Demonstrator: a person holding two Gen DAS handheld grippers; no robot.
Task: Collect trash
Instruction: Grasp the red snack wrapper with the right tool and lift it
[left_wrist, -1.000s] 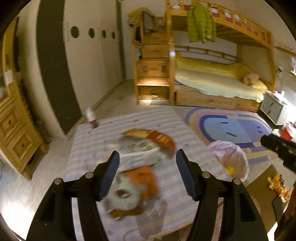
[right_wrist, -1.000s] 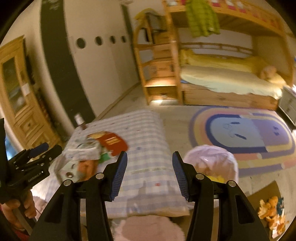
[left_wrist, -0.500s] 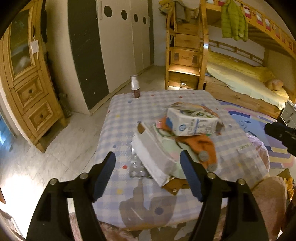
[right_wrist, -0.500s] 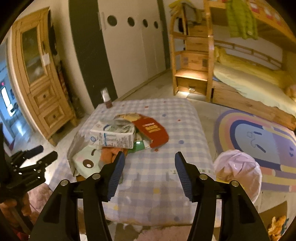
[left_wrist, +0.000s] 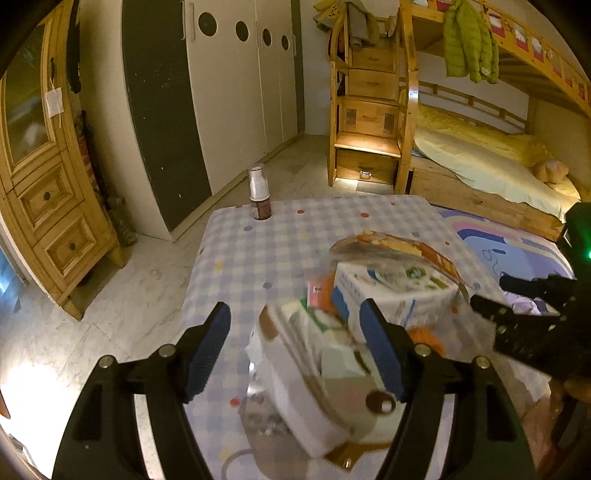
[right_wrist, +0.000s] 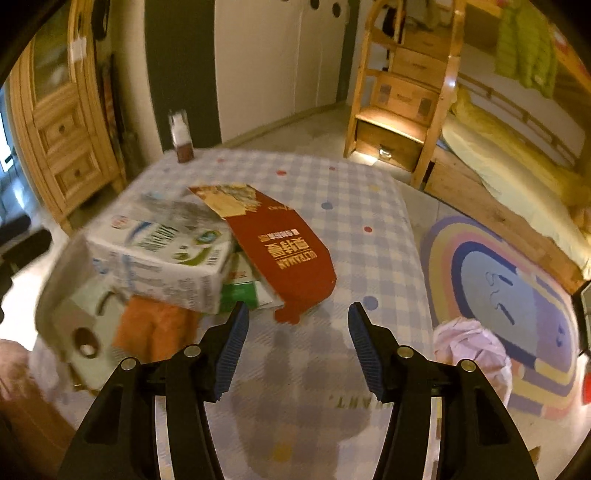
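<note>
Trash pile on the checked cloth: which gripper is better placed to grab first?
Left, probably. The left gripper is open with the trash pile between its fingers; the right gripper frames only bare checked cloth.

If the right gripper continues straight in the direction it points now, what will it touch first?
Probably the bare checked tablecloth just ahead of the open right gripper. The red wrapper lies slightly left of that line, though depth is uncertain.

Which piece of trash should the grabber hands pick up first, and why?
Probably the white milk carton: it sits on top of the pile, so the open left gripper, already hovering nearest it, could lower and close on it. The right gripper is open over bare tablecloth.
</note>
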